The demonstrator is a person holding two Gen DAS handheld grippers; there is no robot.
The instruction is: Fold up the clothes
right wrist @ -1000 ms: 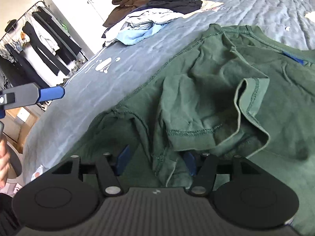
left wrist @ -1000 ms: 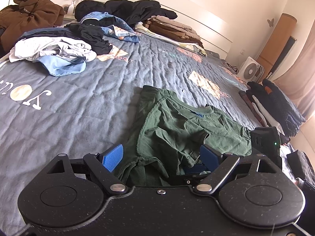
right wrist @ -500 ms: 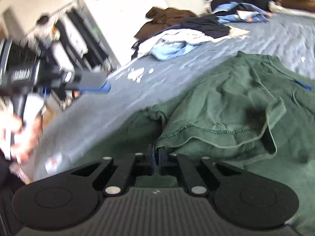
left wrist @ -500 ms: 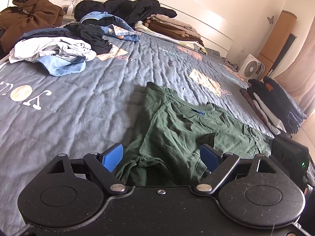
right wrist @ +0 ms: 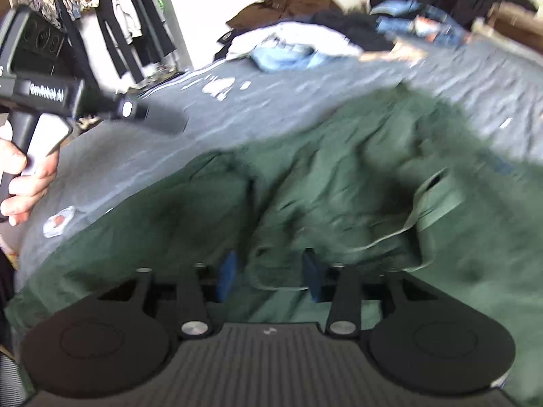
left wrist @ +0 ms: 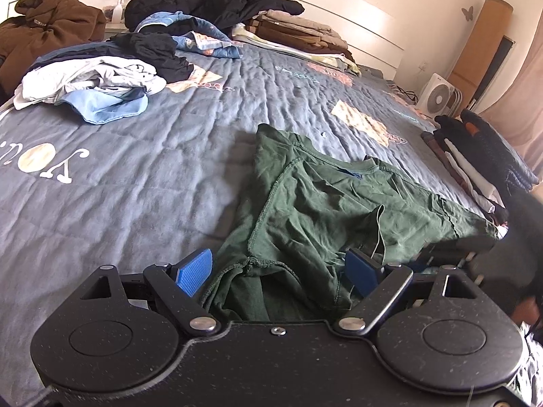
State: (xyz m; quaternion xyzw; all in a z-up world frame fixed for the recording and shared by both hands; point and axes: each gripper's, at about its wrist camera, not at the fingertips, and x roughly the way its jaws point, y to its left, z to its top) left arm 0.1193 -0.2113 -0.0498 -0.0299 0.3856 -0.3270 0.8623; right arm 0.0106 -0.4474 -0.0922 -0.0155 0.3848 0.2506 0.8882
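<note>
Green T-shirt (left wrist: 339, 210) lies crumpled on the grey bed cover (left wrist: 135, 176), near edge, collar toward the far side; hem bunched at the near side, one sleeve flipped over the body.

Left hand-held gripper (left wrist: 278, 271): jaws wide, near hem lying loose between the blue pads (left wrist: 195, 271), nothing pinched.

Right hand-held gripper (right wrist: 268, 271): jaws about half apart and opening; a ridge of green fabric sits between them, pads not pressing on it. View blurred, so the exact part of the shirt cannot be told.

Judgement: step in hand is spreading the shirt flat before the first fold.

- Take a single layer at each hem corner, not the bunch.
- Pull the corners apart and toward the near edge until the body lies smooth.
- Turn the flipped sleeve out first.
- Risk: pinching two layers and dragging a crease in.

Unfolded pile (left wrist: 95, 84) sits far left, folded stack (left wrist: 482, 162) right, both well apart.
</note>
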